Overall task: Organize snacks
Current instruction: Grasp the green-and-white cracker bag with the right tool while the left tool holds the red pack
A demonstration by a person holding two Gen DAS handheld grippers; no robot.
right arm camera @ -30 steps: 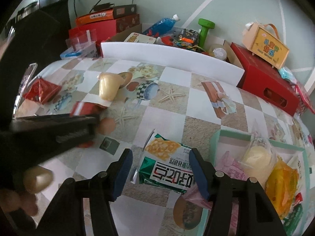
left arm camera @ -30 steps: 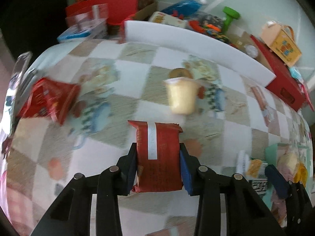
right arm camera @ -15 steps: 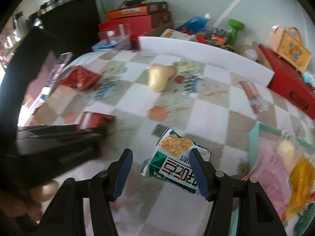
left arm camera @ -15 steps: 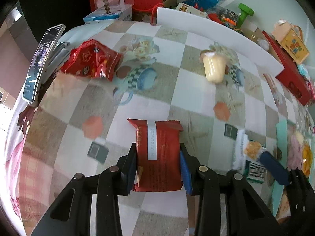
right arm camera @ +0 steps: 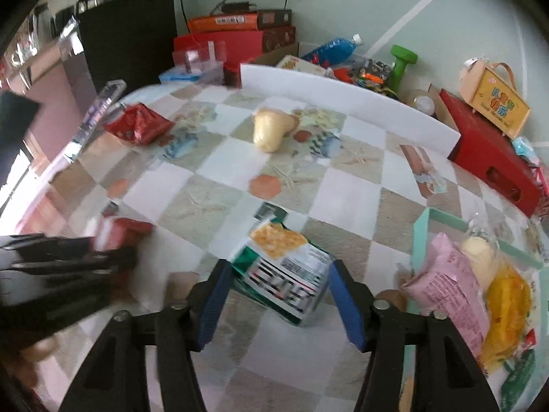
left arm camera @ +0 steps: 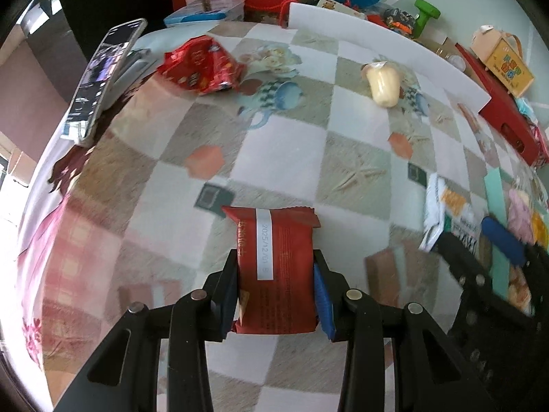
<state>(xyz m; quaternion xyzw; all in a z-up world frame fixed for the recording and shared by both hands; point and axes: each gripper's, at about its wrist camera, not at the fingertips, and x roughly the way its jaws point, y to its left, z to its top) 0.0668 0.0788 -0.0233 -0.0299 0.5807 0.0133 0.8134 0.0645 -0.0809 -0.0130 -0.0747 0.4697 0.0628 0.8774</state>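
Observation:
My left gripper (left arm camera: 276, 295) is shut on a dark red snack pack (left arm camera: 276, 267) and holds it above the checked tablecloth. It shows blurred at the left of the right wrist view (right arm camera: 113, 237). My right gripper (right arm camera: 279, 302) is open, its blue pads on either side of a green and white snack bag (right arm camera: 283, 267) that lies on the table. A mint green tray (right arm camera: 442, 219) at the right holds a pink bag (right arm camera: 453, 281), a yellow pack (right arm camera: 507, 295) and a pudding cup (right arm camera: 480, 250). A red snack bag (left arm camera: 202, 65) and a cream pudding cup (left arm camera: 382, 80) lie farther back.
A white foam board (right arm camera: 343, 103) stands along the table's far edge. Behind it are red boxes (right arm camera: 494, 161), a blue bottle (right arm camera: 333, 49) and a green dumbbell (right arm camera: 401, 63). A phone (left arm camera: 103, 75) lies at the left edge of the table.
My left gripper has pulled back toward the near edge with the red pack. My right gripper has closed in on the green and white bag, which has turned and sits between the pads.

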